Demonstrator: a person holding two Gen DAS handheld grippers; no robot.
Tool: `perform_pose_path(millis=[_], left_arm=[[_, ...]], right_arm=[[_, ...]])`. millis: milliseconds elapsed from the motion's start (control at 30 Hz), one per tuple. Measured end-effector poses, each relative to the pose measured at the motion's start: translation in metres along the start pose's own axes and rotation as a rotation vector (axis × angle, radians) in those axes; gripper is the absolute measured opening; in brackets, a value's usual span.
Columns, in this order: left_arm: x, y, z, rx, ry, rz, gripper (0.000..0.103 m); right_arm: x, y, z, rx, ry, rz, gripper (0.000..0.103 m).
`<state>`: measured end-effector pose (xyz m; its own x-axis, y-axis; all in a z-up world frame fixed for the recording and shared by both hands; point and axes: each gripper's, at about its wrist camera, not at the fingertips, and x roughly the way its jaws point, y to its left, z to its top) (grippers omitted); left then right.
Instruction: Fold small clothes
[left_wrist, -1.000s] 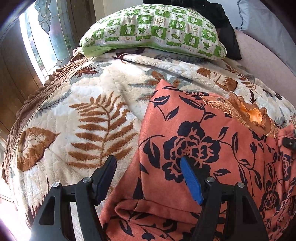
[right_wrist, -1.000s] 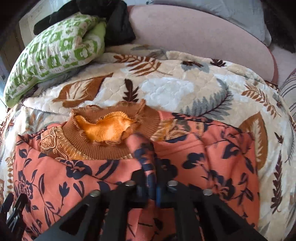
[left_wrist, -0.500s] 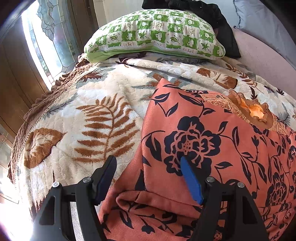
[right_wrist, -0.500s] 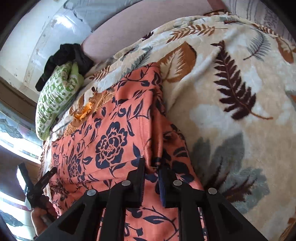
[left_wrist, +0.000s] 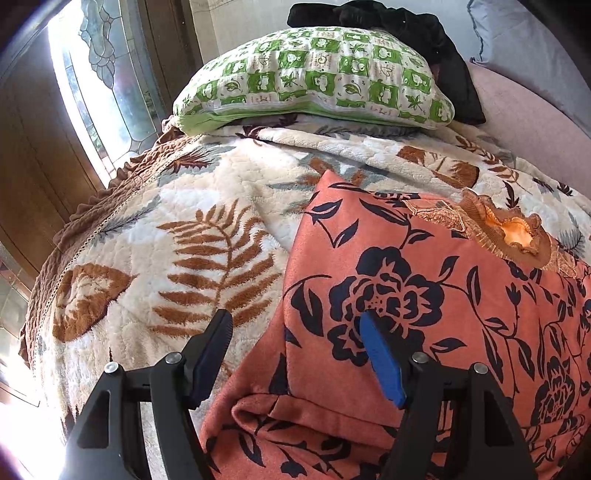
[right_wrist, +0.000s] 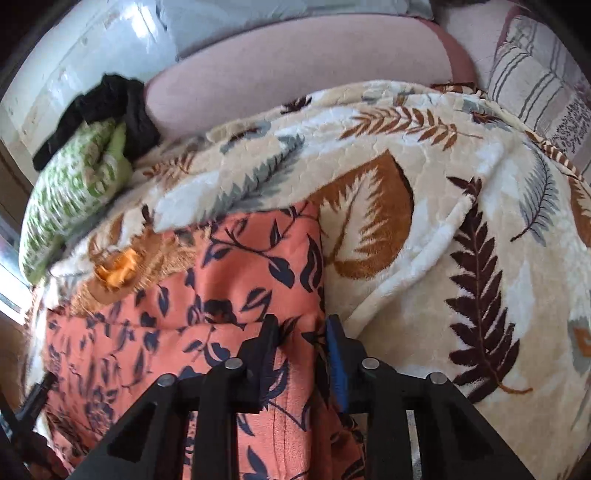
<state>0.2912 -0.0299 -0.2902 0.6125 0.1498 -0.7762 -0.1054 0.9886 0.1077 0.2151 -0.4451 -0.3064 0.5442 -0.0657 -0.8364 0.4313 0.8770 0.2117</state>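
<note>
One orange floral garment (left_wrist: 424, 295) lies on the leaf-print blanket (left_wrist: 184, 240) covering a bed. Left tongs (left_wrist: 295, 354) gape empty; right tongs (right_wrist: 301, 332) stand slightly apart around its edge. Only the right view shows a striped cushion (right_wrist: 535, 85).

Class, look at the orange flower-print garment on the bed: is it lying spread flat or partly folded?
Partly folded. The orange flower-print garment has straight doubled side edges, and a sleeve-like part is tucked over itself at its near end.
</note>
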Motion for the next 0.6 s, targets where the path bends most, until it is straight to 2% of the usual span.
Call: perform_pose_path(millis=[33, 100, 267, 367, 467, 500, 600], left_arm=[[0.000, 0.001, 0.000, -0.006, 0.001, -0.002, 0.072], [-0.003, 0.003, 0.000, -0.013, -0.003, -0.003, 0.072], [-0.007, 0.005, -0.001, -0.014, -0.016, -0.004, 0.072], [-0.005, 0.003, -0.003, -0.002, -0.015, 0.006, 0.072], [-0.002, -0.002, -0.005, 0.022, -0.014, 0.018, 0.072], [-0.002, -0.004, -0.005, 0.030, -0.013, 0.019, 0.072], [-0.003, -0.005, -0.003, 0.033, -0.021, 0.009, 0.072]], right_arm=[[-0.001, 0.004, -0.004, -0.026, -0.002, -0.017, 0.016], [-0.020, 0.010, -0.010, -0.079, -0.068, -0.049, 0.008], [-0.079, 0.028, 0.006, -0.113, -0.258, -0.005, 0.007], [-0.080, 0.040, 0.020, -0.130, -0.338, -0.027, 0.007], [-0.038, 0.036, 0.031, -0.089, -0.289, -0.055, 0.007], [-0.016, 0.031, 0.031, -0.077, -0.246, -0.072, 0.008], [0.045, 0.004, 0.020, 0.010, -0.013, -0.111, 0.011]])
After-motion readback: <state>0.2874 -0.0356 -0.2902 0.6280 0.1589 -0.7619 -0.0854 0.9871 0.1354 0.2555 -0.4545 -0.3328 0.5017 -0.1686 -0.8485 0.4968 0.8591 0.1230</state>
